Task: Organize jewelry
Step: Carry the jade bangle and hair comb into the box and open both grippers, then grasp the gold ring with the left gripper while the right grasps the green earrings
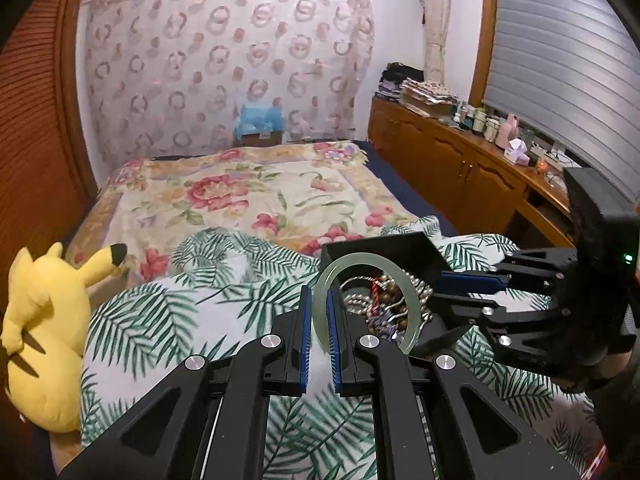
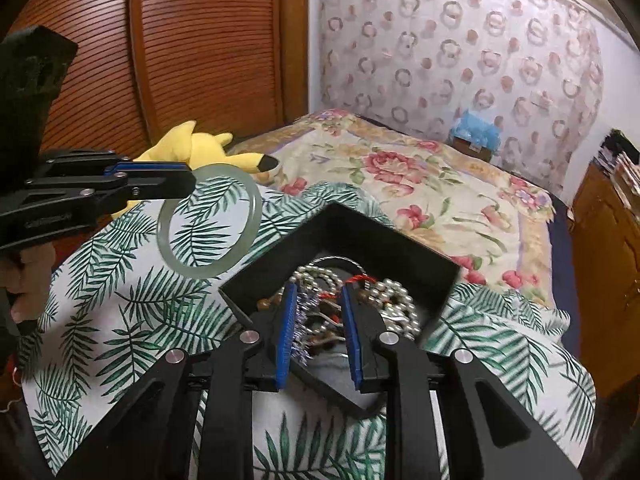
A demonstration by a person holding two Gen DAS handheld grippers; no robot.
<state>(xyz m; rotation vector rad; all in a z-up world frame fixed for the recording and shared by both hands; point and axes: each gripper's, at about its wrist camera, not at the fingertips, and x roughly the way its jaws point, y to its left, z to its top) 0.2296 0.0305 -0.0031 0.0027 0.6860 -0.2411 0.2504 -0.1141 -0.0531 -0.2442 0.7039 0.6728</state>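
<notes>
My left gripper [image 1: 319, 296] is shut on a pale green jade bangle [image 1: 362, 261], holding it upright in the air beside the black jewelry box [image 1: 384, 246]. In the right wrist view the left gripper [image 2: 188, 178] holds the bangle [image 2: 208, 270] above the leaf-print cover, left of the box [image 2: 352, 232]. The box holds a tangle of pearl strands [image 2: 394, 294], brown beads and chains. My right gripper [image 2: 318, 292] is open, its fingers reaching into the box over the jewelry. It also shows in the left wrist view [image 1: 448, 296].
The box sits on a leaf-print cover [image 2: 120, 312] over a floral bedspread [image 1: 256, 196]. A yellow plush toy [image 1: 44, 332] lies at the bed's left edge. A wooden cabinet [image 1: 460, 164] with bottles and clutter runs along the right. A slatted wooden wardrobe [image 2: 208, 40] stands left.
</notes>
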